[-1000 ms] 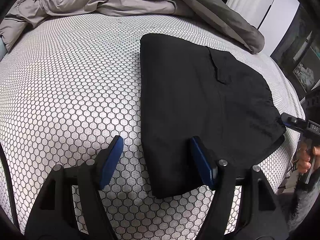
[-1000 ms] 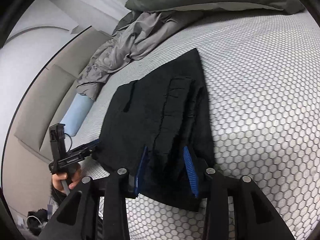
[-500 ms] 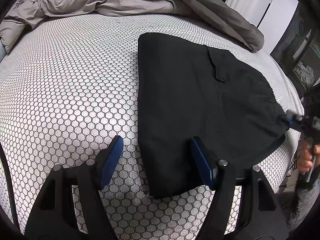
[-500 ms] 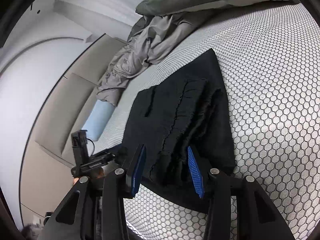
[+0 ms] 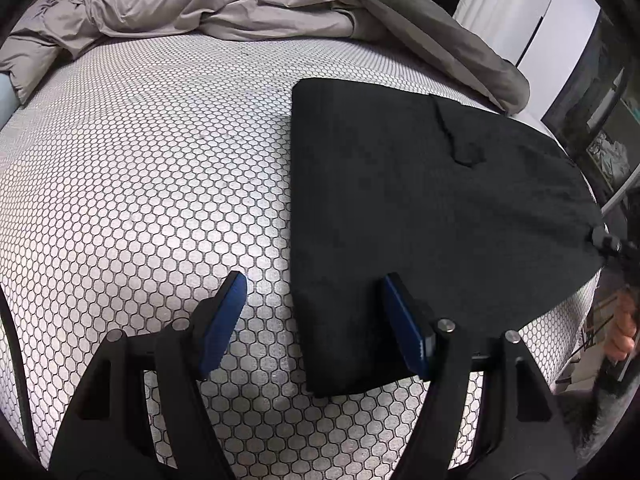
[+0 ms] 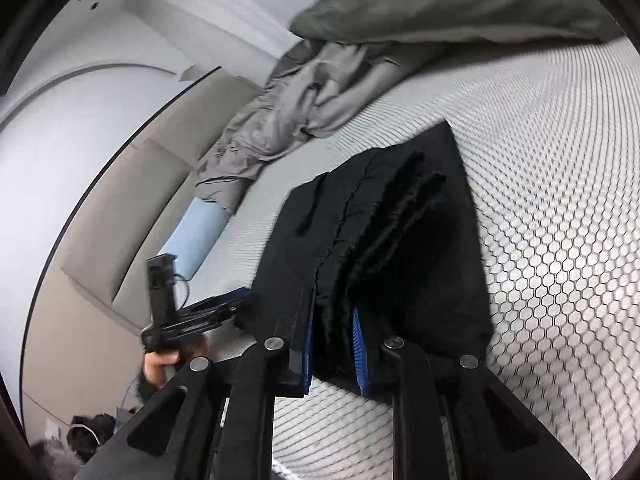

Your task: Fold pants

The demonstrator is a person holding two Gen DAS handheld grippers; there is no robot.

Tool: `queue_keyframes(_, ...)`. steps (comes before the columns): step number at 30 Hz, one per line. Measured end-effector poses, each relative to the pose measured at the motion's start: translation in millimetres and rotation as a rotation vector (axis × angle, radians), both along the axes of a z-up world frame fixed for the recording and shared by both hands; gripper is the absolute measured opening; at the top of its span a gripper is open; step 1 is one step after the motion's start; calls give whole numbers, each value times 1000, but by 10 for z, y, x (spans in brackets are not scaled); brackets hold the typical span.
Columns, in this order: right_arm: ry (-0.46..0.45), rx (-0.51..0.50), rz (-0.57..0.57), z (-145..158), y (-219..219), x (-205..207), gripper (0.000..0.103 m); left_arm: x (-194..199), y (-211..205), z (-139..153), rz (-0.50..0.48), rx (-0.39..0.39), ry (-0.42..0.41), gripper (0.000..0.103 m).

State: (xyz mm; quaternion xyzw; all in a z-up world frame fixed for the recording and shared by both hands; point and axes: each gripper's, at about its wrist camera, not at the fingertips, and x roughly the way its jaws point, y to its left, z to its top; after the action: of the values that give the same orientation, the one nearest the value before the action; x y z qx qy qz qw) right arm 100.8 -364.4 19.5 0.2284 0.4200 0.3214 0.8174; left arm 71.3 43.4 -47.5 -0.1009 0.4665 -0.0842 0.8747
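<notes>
In the left wrist view, a crumpled grey duvet (image 5: 192, 4) is heaped along the far edge of the bed (image 5: 140, 168), whose cover carries a black-and-white honeycomb print. The left gripper (image 5: 310, 320) hangs low over the near part of the bed with its blue-padded jaws spread wide; nothing is between them but the bare cover and the near left corner of the pants (image 5: 420, 208). The black pants lie folded into a flat block on the right half of the bed, their left fold edge running straight away from the camera, and a small flap shows on the upper layer. A darker olive duvet (image 5: 440, 44) slopes along the far right corner. At the right edge of the bed the right gripper (image 5: 608, 240) meets the pants' gathered end, with the right hand (image 5: 624, 332) below it.

In the right wrist view, a beige headboard (image 6: 132, 200) and a pale blue pillow (image 6: 192, 236) stand at the left. Beside them the left gripper (image 6: 224, 308) is seen, its tip at the pants' (image 6: 432, 240) corner. The right gripper (image 6: 332, 340) is pinched together on a bunched ridge of black fabric at the pants' near end, lifted slightly off the bed (image 6: 560, 200). The rest of the pants still lies on the cover.
</notes>
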Motion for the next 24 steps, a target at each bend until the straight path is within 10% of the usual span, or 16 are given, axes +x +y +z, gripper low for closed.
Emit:
queue_keyframes(7,201,-137,-24,-563,-28,138,17,12,67,-10,10,-7,8,67)
queue_keyframes(16,-156,-246,-188,164,-227,-86,19,-253,-261,360,-65,95,-217,67)
queue_keyframes(24,-166,-437,33,-92,962,67,30,-208,-1174,32,-353,183,-128,69)
